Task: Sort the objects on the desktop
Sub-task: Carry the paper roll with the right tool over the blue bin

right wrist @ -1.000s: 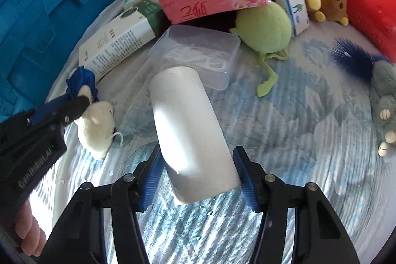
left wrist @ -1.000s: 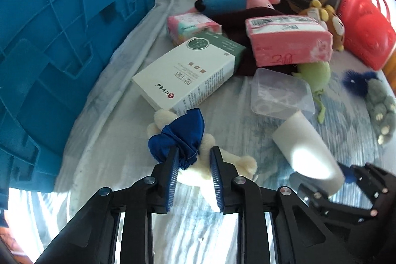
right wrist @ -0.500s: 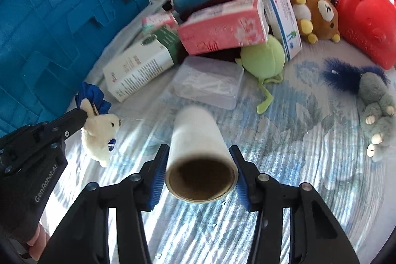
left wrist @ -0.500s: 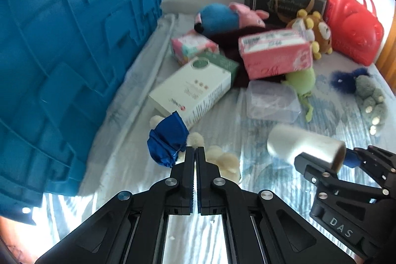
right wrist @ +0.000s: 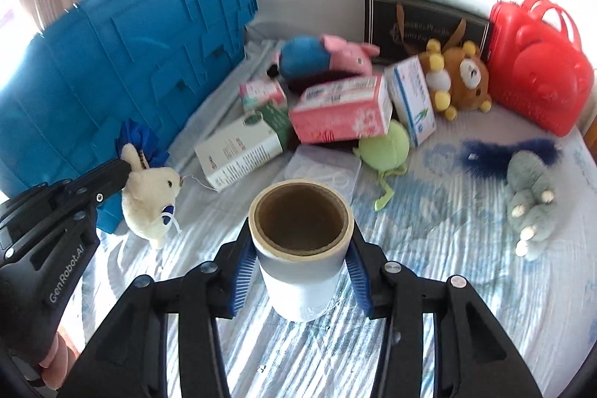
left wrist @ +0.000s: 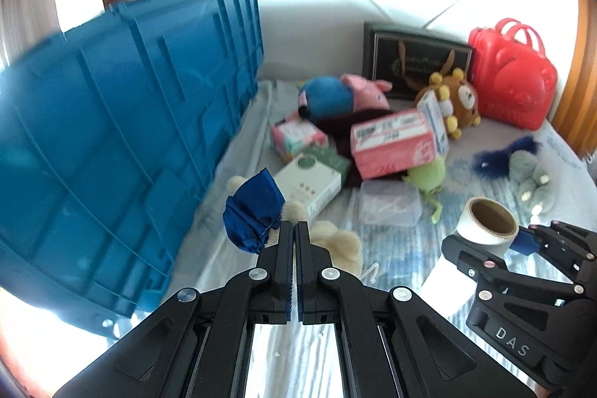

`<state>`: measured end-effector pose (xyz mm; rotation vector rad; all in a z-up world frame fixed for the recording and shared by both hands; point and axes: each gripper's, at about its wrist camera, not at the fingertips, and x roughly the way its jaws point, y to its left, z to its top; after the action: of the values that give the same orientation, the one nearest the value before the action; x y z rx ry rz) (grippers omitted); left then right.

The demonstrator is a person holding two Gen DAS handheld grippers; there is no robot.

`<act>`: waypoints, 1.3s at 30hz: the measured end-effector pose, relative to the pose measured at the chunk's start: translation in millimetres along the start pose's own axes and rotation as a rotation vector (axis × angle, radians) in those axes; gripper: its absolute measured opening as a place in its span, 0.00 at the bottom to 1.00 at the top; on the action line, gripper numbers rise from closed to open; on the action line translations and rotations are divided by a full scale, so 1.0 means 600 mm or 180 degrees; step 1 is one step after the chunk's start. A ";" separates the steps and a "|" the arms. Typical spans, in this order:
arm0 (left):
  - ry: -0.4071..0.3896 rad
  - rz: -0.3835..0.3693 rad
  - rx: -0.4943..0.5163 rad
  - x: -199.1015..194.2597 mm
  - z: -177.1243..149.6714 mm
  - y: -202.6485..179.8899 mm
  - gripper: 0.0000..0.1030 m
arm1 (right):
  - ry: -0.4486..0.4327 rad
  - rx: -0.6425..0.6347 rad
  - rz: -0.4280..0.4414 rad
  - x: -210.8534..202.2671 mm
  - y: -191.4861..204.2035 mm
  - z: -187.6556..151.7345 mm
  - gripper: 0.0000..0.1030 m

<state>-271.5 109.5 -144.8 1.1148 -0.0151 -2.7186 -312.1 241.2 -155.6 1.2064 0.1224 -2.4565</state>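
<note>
A: Both grippers have come up off the cloth since a second ago. Roll was lying flat between the right fingers; now it's upright, hollow core facing the camera.

B: Right gripper (right wrist: pixel 301 262) state?

A: Blue pads (right wrist: pixel 244 271) clamped on either side of the white film roll (right wrist: pixel 300 248), which is held clear above the striped cloth (right wrist: pixel 429 304).

B: Left gripper (left wrist: pixel 293 230)?

A: Jaws nearly together, only a thin slit between them. From the right wrist view its tip is pinching the cream plush animal (right wrist: pixel 149 198) near the head, and the toy dangles clear of the cloth. Blue fabric bow (left wrist: pixel 253 211) sits just left of the fingertips.

B: Surroundings?

A: Big blue crate (left wrist: pixel 112 137) along the left. Pile behind: white-green carton (left wrist: pixel 309 183), pink tissue pack (left wrist: pixel 391 144), clear lidded container (left wrist: pixel 390 207), green plush (right wrist: pixel 388 146), blue-pink plush (right wrist: pixel 324 56), brown bear (right wrist: pixel 464 79), red bag (right wrist: pixel 537 69), grey plush (right wrist: pixel 530 196) far right, dark framed board (left wrist: pixel 414 62) at the wall.

B: Person?

A: Fingertips (right wrist: pixel 52 366) under the left gripper handle, bottom-left.
</note>
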 end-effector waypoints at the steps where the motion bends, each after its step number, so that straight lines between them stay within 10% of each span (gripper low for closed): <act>1: -0.0039 0.0010 0.0000 -0.010 0.004 0.000 0.01 | -0.0052 -0.0017 -0.0003 -0.012 0.002 0.006 0.43; 23: -0.1149 0.0143 -0.0028 -0.255 0.155 0.127 0.01 | -0.1252 -0.0354 -0.0162 -0.273 0.146 0.157 0.43; 31: -0.1471 0.0368 -0.0092 -0.301 0.212 0.303 0.01 | -0.1619 -0.0526 -0.0065 -0.308 0.314 0.237 0.43; 39: -0.1192 0.0729 -0.0238 -0.233 0.227 0.521 0.01 | -0.1516 -0.0691 0.0313 -0.228 0.509 0.296 0.43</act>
<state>-212.3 -178.9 76.5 0.5342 -0.0903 -2.6502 -249.9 -40.3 90.3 0.5068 0.1827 -2.4913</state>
